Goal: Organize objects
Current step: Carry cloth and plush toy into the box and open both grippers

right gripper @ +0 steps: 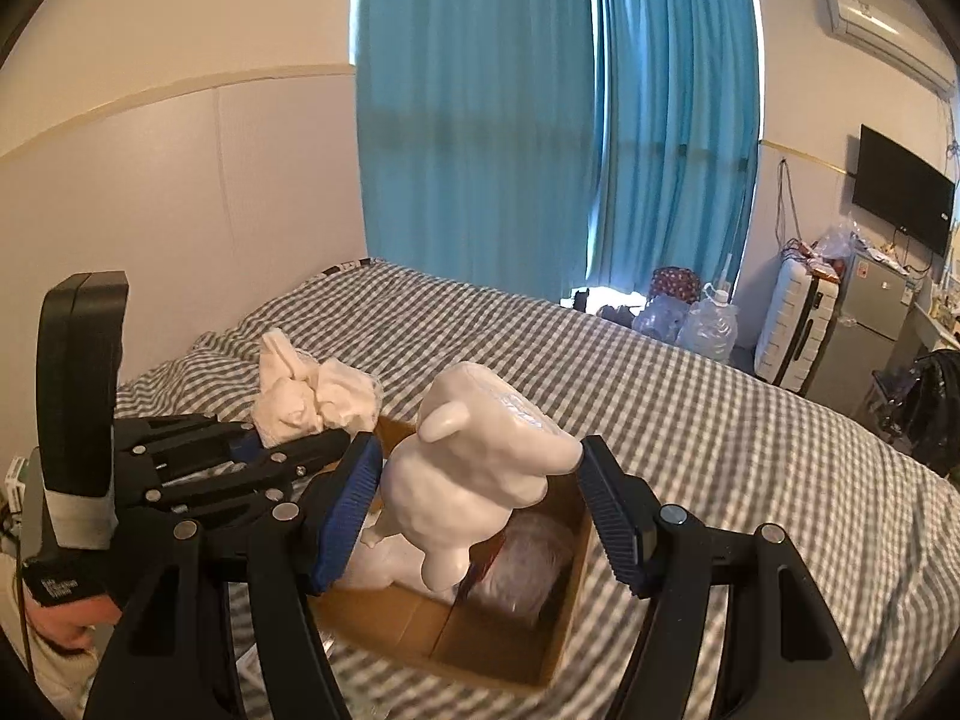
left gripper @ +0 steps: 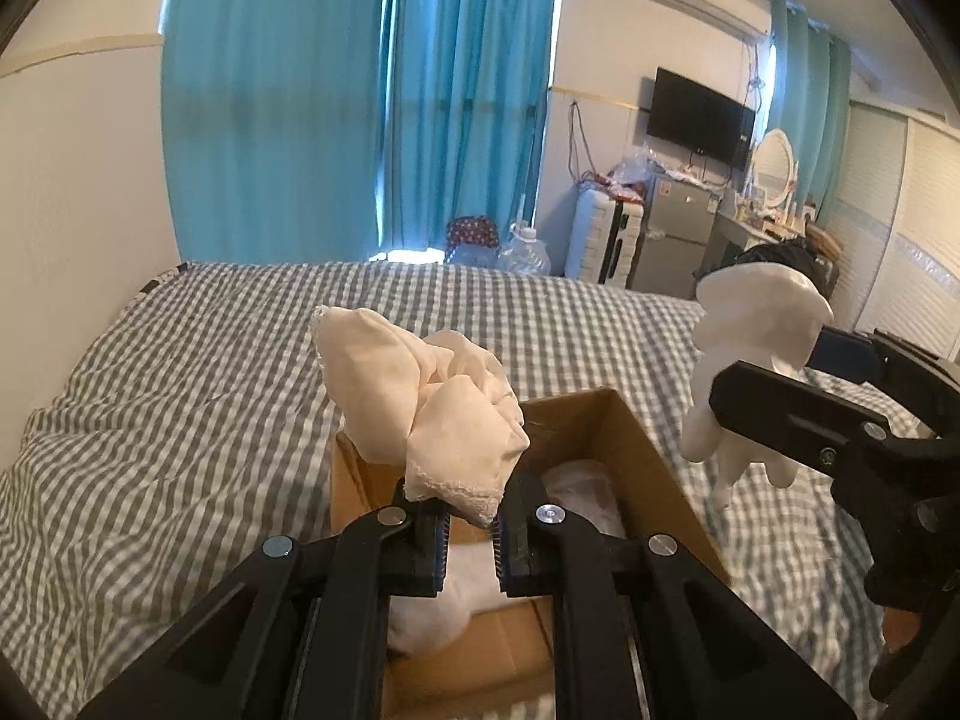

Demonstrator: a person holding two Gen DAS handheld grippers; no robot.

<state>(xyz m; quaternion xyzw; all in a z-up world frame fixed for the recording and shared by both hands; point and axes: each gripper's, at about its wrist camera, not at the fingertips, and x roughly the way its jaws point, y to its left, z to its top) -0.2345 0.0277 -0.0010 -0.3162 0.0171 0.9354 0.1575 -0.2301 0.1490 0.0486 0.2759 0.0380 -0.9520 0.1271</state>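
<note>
An open cardboard box (left gripper: 636,444) sits on the checked bed; it also shows in the right wrist view (right gripper: 420,630). My left gripper (left gripper: 469,531) is shut on a crumpled cream cloth (left gripper: 420,402) and holds it above the box's near end; the cloth also shows in the right wrist view (right gripper: 312,396). My right gripper (right gripper: 480,516) is shut on a white moulded figure (right gripper: 480,480) and holds it over the box. The figure also shows in the left wrist view (left gripper: 750,354), to the right of the box. White items and a plastic-wrapped bundle (right gripper: 528,564) lie inside the box.
The grey-and-white checked bed (left gripper: 180,396) spreads all round the box. A wall runs along the left. Blue curtains (left gripper: 360,96), water jugs (right gripper: 708,324), a white suitcase (right gripper: 792,324), a small fridge and a wall TV stand beyond the bed.
</note>
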